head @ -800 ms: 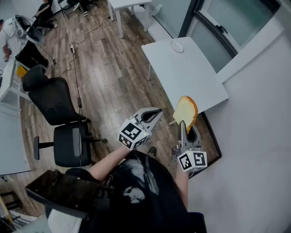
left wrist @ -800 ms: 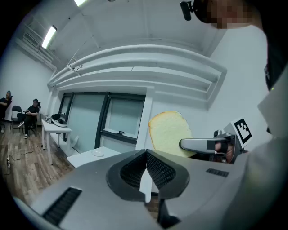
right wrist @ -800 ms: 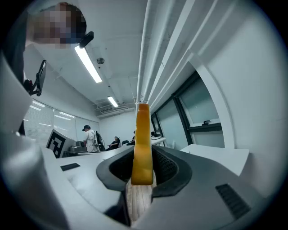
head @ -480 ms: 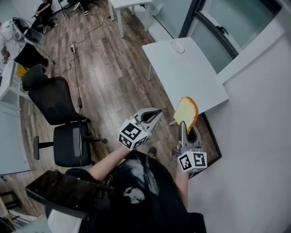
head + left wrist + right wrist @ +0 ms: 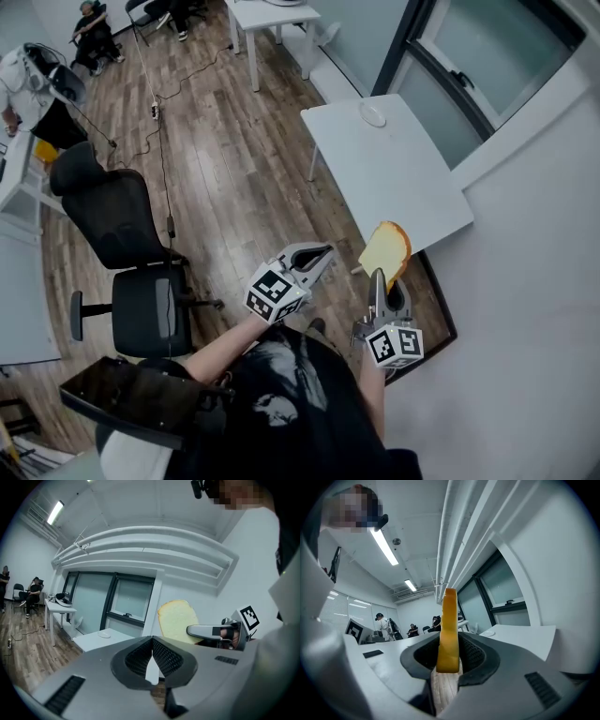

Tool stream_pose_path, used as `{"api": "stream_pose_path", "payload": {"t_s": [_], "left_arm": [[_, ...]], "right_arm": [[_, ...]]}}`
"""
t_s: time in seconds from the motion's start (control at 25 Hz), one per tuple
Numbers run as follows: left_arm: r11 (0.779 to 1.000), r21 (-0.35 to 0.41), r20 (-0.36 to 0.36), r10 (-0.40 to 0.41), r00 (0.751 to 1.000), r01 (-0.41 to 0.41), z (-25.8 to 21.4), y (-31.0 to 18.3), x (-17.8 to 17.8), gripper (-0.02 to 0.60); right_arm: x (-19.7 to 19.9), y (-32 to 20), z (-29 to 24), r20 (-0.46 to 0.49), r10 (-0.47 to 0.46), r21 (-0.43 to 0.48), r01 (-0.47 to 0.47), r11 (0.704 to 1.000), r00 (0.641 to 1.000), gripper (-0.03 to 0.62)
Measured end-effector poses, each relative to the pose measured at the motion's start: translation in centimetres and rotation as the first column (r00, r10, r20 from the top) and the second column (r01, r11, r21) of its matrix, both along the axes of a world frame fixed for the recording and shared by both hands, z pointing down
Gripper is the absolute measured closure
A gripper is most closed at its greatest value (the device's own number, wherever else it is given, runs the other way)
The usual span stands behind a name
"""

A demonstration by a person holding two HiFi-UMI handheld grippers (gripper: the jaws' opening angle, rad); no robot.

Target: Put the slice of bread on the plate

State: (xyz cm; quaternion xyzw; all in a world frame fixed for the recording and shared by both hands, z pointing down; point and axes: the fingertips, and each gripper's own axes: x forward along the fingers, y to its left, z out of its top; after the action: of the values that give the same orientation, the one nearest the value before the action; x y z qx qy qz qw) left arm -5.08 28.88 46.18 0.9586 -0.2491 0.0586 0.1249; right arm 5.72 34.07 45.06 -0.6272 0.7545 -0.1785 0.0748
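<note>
**Right gripper view: small pinch, long trip**

The right gripper is closed on the low edge of the slice of bread. The left gripper is closed and empty. In the head view, the plate sits far off, upper middle, on the table. Soft bread may slip or tear on the way.

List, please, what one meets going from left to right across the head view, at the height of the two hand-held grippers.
From the left: black office chair → left hand-held gripper → slice of bread.
</note>
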Motion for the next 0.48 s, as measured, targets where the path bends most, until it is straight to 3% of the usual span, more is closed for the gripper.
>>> {"api": "stream_pose_path", "payload": {"t_s": [0.28, 0.48], "left_arm": [[1.0, -0.025, -0.006, 0.006, 1.0, -0.007, 0.8, -1.9, -2.6, 0.575], [0.999, -0.051, -0.001, -0.001, 1.0, 0.001, 1.9, -3.4, -2.4, 0.575]], "right_arm": [[-2.4, -1.0, 0.5, -0.023, -0.006, -0.017, 0.005, 1.0, 1.0, 0.497], [-2.9, -2.5, 1.6, -0.033, -0.029, -0.052, 0.027, 0.998, 0.999, 0.497]]}}
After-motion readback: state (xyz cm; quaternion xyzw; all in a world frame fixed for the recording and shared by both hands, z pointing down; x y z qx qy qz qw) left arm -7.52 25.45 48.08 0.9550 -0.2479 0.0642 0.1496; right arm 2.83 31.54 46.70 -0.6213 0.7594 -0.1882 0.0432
